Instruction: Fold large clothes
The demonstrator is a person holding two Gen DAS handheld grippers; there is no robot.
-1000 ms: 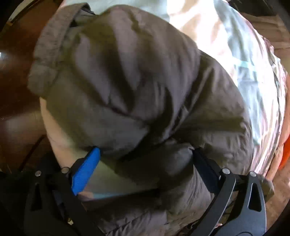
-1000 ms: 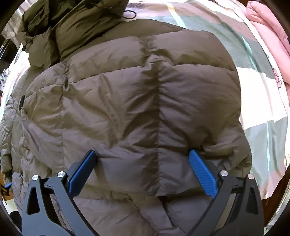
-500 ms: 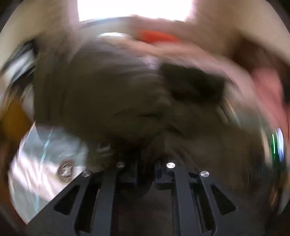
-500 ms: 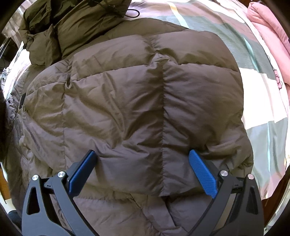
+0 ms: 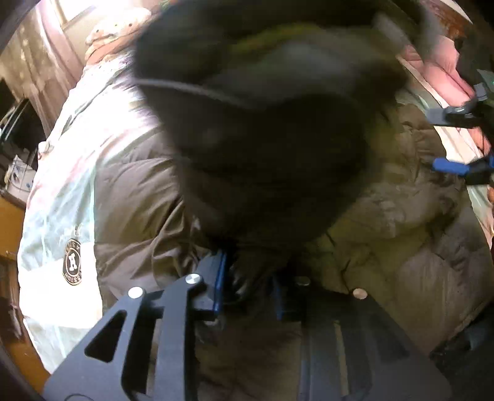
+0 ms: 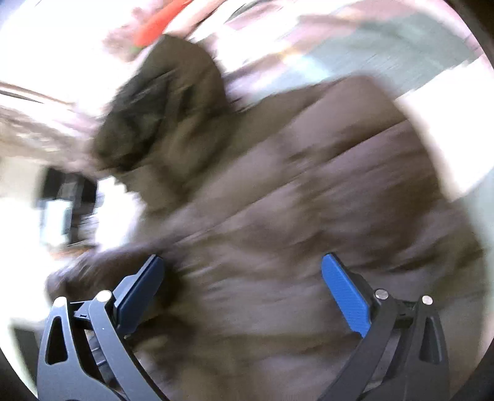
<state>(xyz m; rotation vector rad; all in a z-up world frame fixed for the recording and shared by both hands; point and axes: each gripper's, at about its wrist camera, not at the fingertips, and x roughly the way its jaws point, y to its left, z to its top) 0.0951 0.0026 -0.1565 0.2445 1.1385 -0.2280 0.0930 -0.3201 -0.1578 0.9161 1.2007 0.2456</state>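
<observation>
A brown puffer jacket [image 5: 132,197] lies spread on a bed. My left gripper [image 5: 250,283] is shut on a fold of the jacket, and a dark blurred part of it [image 5: 265,123], lifted close to the lens, hides the middle of the left wrist view. My right gripper [image 6: 244,287] is open, its blue pads [image 6: 345,293] wide apart over the jacket [image 6: 308,191]; that view is motion-blurred. The right gripper also shows at the right edge of the left wrist view [image 5: 454,142], open above the jacket.
The jacket rests on a pale checked bedsheet [image 5: 58,197] with a round emblem [image 5: 72,265]. Pink bedding [image 5: 438,71] lies at the far right. A wooden floor and furniture [image 5: 12,222] border the bed on the left. An orange item [image 6: 160,21] is blurred at the top.
My left gripper has shut on the jacket and lifted a fold across its view. My right gripper, still open, has swung sharply, blurring its view.
</observation>
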